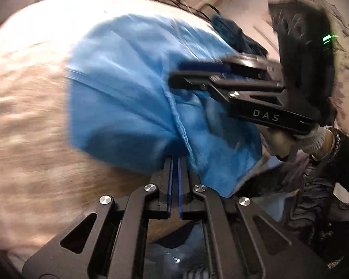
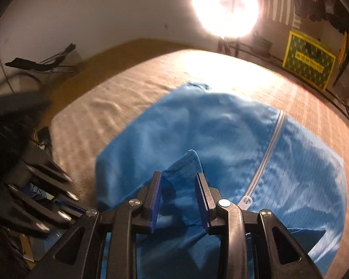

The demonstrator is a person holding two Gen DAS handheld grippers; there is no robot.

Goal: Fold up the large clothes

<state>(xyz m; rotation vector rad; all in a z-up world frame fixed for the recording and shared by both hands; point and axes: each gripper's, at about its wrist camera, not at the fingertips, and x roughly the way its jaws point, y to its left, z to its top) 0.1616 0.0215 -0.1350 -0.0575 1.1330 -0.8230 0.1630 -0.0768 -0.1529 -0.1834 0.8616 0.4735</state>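
Observation:
A large light-blue garment lies spread on a beige bedcover. My left gripper is shut, with a bunched seam of the garment pinched between its blue pads. The right gripper reaches in from the right over the same cloth, carried by a gloved hand. In the right wrist view the right gripper stands partly closed on a raised fold of the garment that fills the gap between its pads. A white zipper runs down the cloth. The left gripper shows blurred at the lower left.
A heap of dark clothes lies at the bed's far edge, and more dark cloth sits by the person. A bright lamp, a yellow-green box and a folded black rack stand beyond the bed.

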